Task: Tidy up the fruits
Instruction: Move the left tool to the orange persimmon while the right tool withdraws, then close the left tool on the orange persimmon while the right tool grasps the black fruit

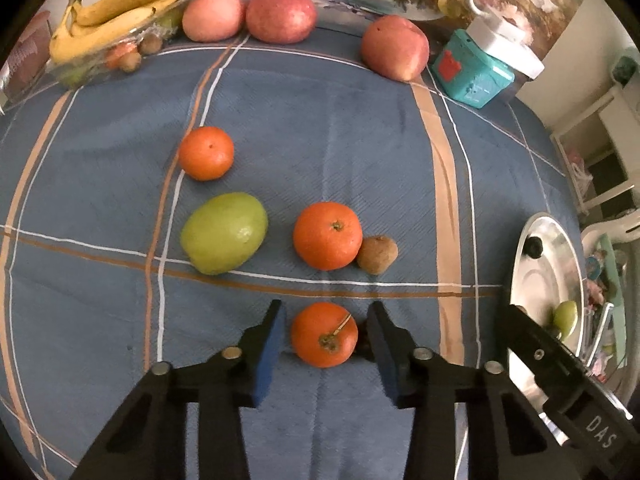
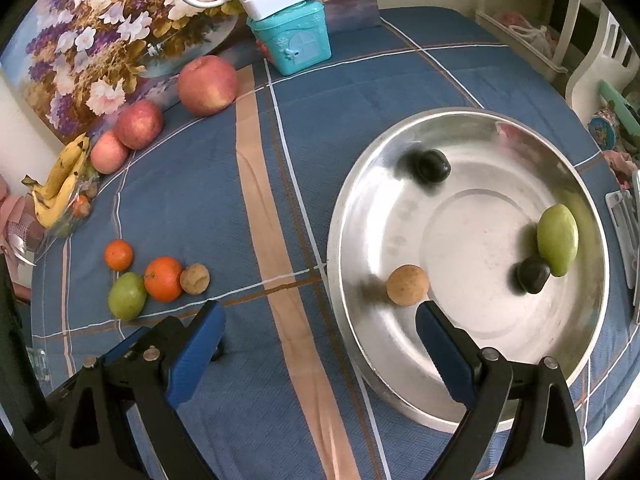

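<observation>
My left gripper point(image 1: 325, 320) is open with a stemmed orange point(image 1: 324, 334) resting on the cloth between its fingers, small gaps on both sides. Beyond lie another orange point(image 1: 327, 236) touching a brown kiwi point(image 1: 377, 254), a green mango point(image 1: 224, 233) and a small orange point(image 1: 205, 153). My right gripper point(image 2: 320, 324) is open and empty, over the near left rim of the steel bowl point(image 2: 360, 344). The bowl holds a brown kiwi point(image 2: 407, 285), two dark plums point(image 2: 431, 166) point(image 2: 532, 274) and a green mango point(image 2: 557, 239).
Three red apples point(image 1: 280, 16) line the table's far edge by a floral picture point(image 2: 100, 40). Bananas point(image 1: 120, 12) lie on a glass dish at the far left. A teal tin point(image 2: 294, 40) under a white lamp base stands at the back. Chairs and shelves lie beyond the right edge.
</observation>
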The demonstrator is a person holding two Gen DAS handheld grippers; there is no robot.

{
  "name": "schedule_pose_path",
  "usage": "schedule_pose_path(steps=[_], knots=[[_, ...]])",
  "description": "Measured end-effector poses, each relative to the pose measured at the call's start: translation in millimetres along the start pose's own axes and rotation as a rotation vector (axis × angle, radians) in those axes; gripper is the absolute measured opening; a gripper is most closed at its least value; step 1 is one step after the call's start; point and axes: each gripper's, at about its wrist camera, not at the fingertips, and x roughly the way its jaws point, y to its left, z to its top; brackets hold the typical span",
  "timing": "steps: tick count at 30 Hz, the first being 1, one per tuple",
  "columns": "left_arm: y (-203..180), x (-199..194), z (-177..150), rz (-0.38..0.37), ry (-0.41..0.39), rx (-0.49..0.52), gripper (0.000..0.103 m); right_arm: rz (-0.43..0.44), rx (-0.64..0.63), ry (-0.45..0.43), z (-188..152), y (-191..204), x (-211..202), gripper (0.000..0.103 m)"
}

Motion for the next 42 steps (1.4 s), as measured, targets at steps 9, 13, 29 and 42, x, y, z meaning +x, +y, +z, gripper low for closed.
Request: schedule_pose_path(steps=[9, 13, 29, 42], knots=[[16.2, -9.4, -1.7, -0.01, -0.001, -0.035, 0.031, -0.001, -0.017, 0.003, -1.4, 5.0, -0.4, 0.096], [43.2, -22.5, 6.5, -0.009, -0.029, -0.111, 0.031, 0.002, -0.07, 0.022, -5.7, 23.9, 5.9, 0.096], [140.7, -53.2, 18.4, -0.126, -0.072, -0.352, 0.023, -0.018, -0.257, 0.113, -31.2, 102.5, 38.9, 0.097], [126.6, -26.7, 15.5, -0.058, 0.045, -0.233, 0.06, -0.069, -0.266, 0.13, -29.2, 107.0, 59.5, 0.097]])
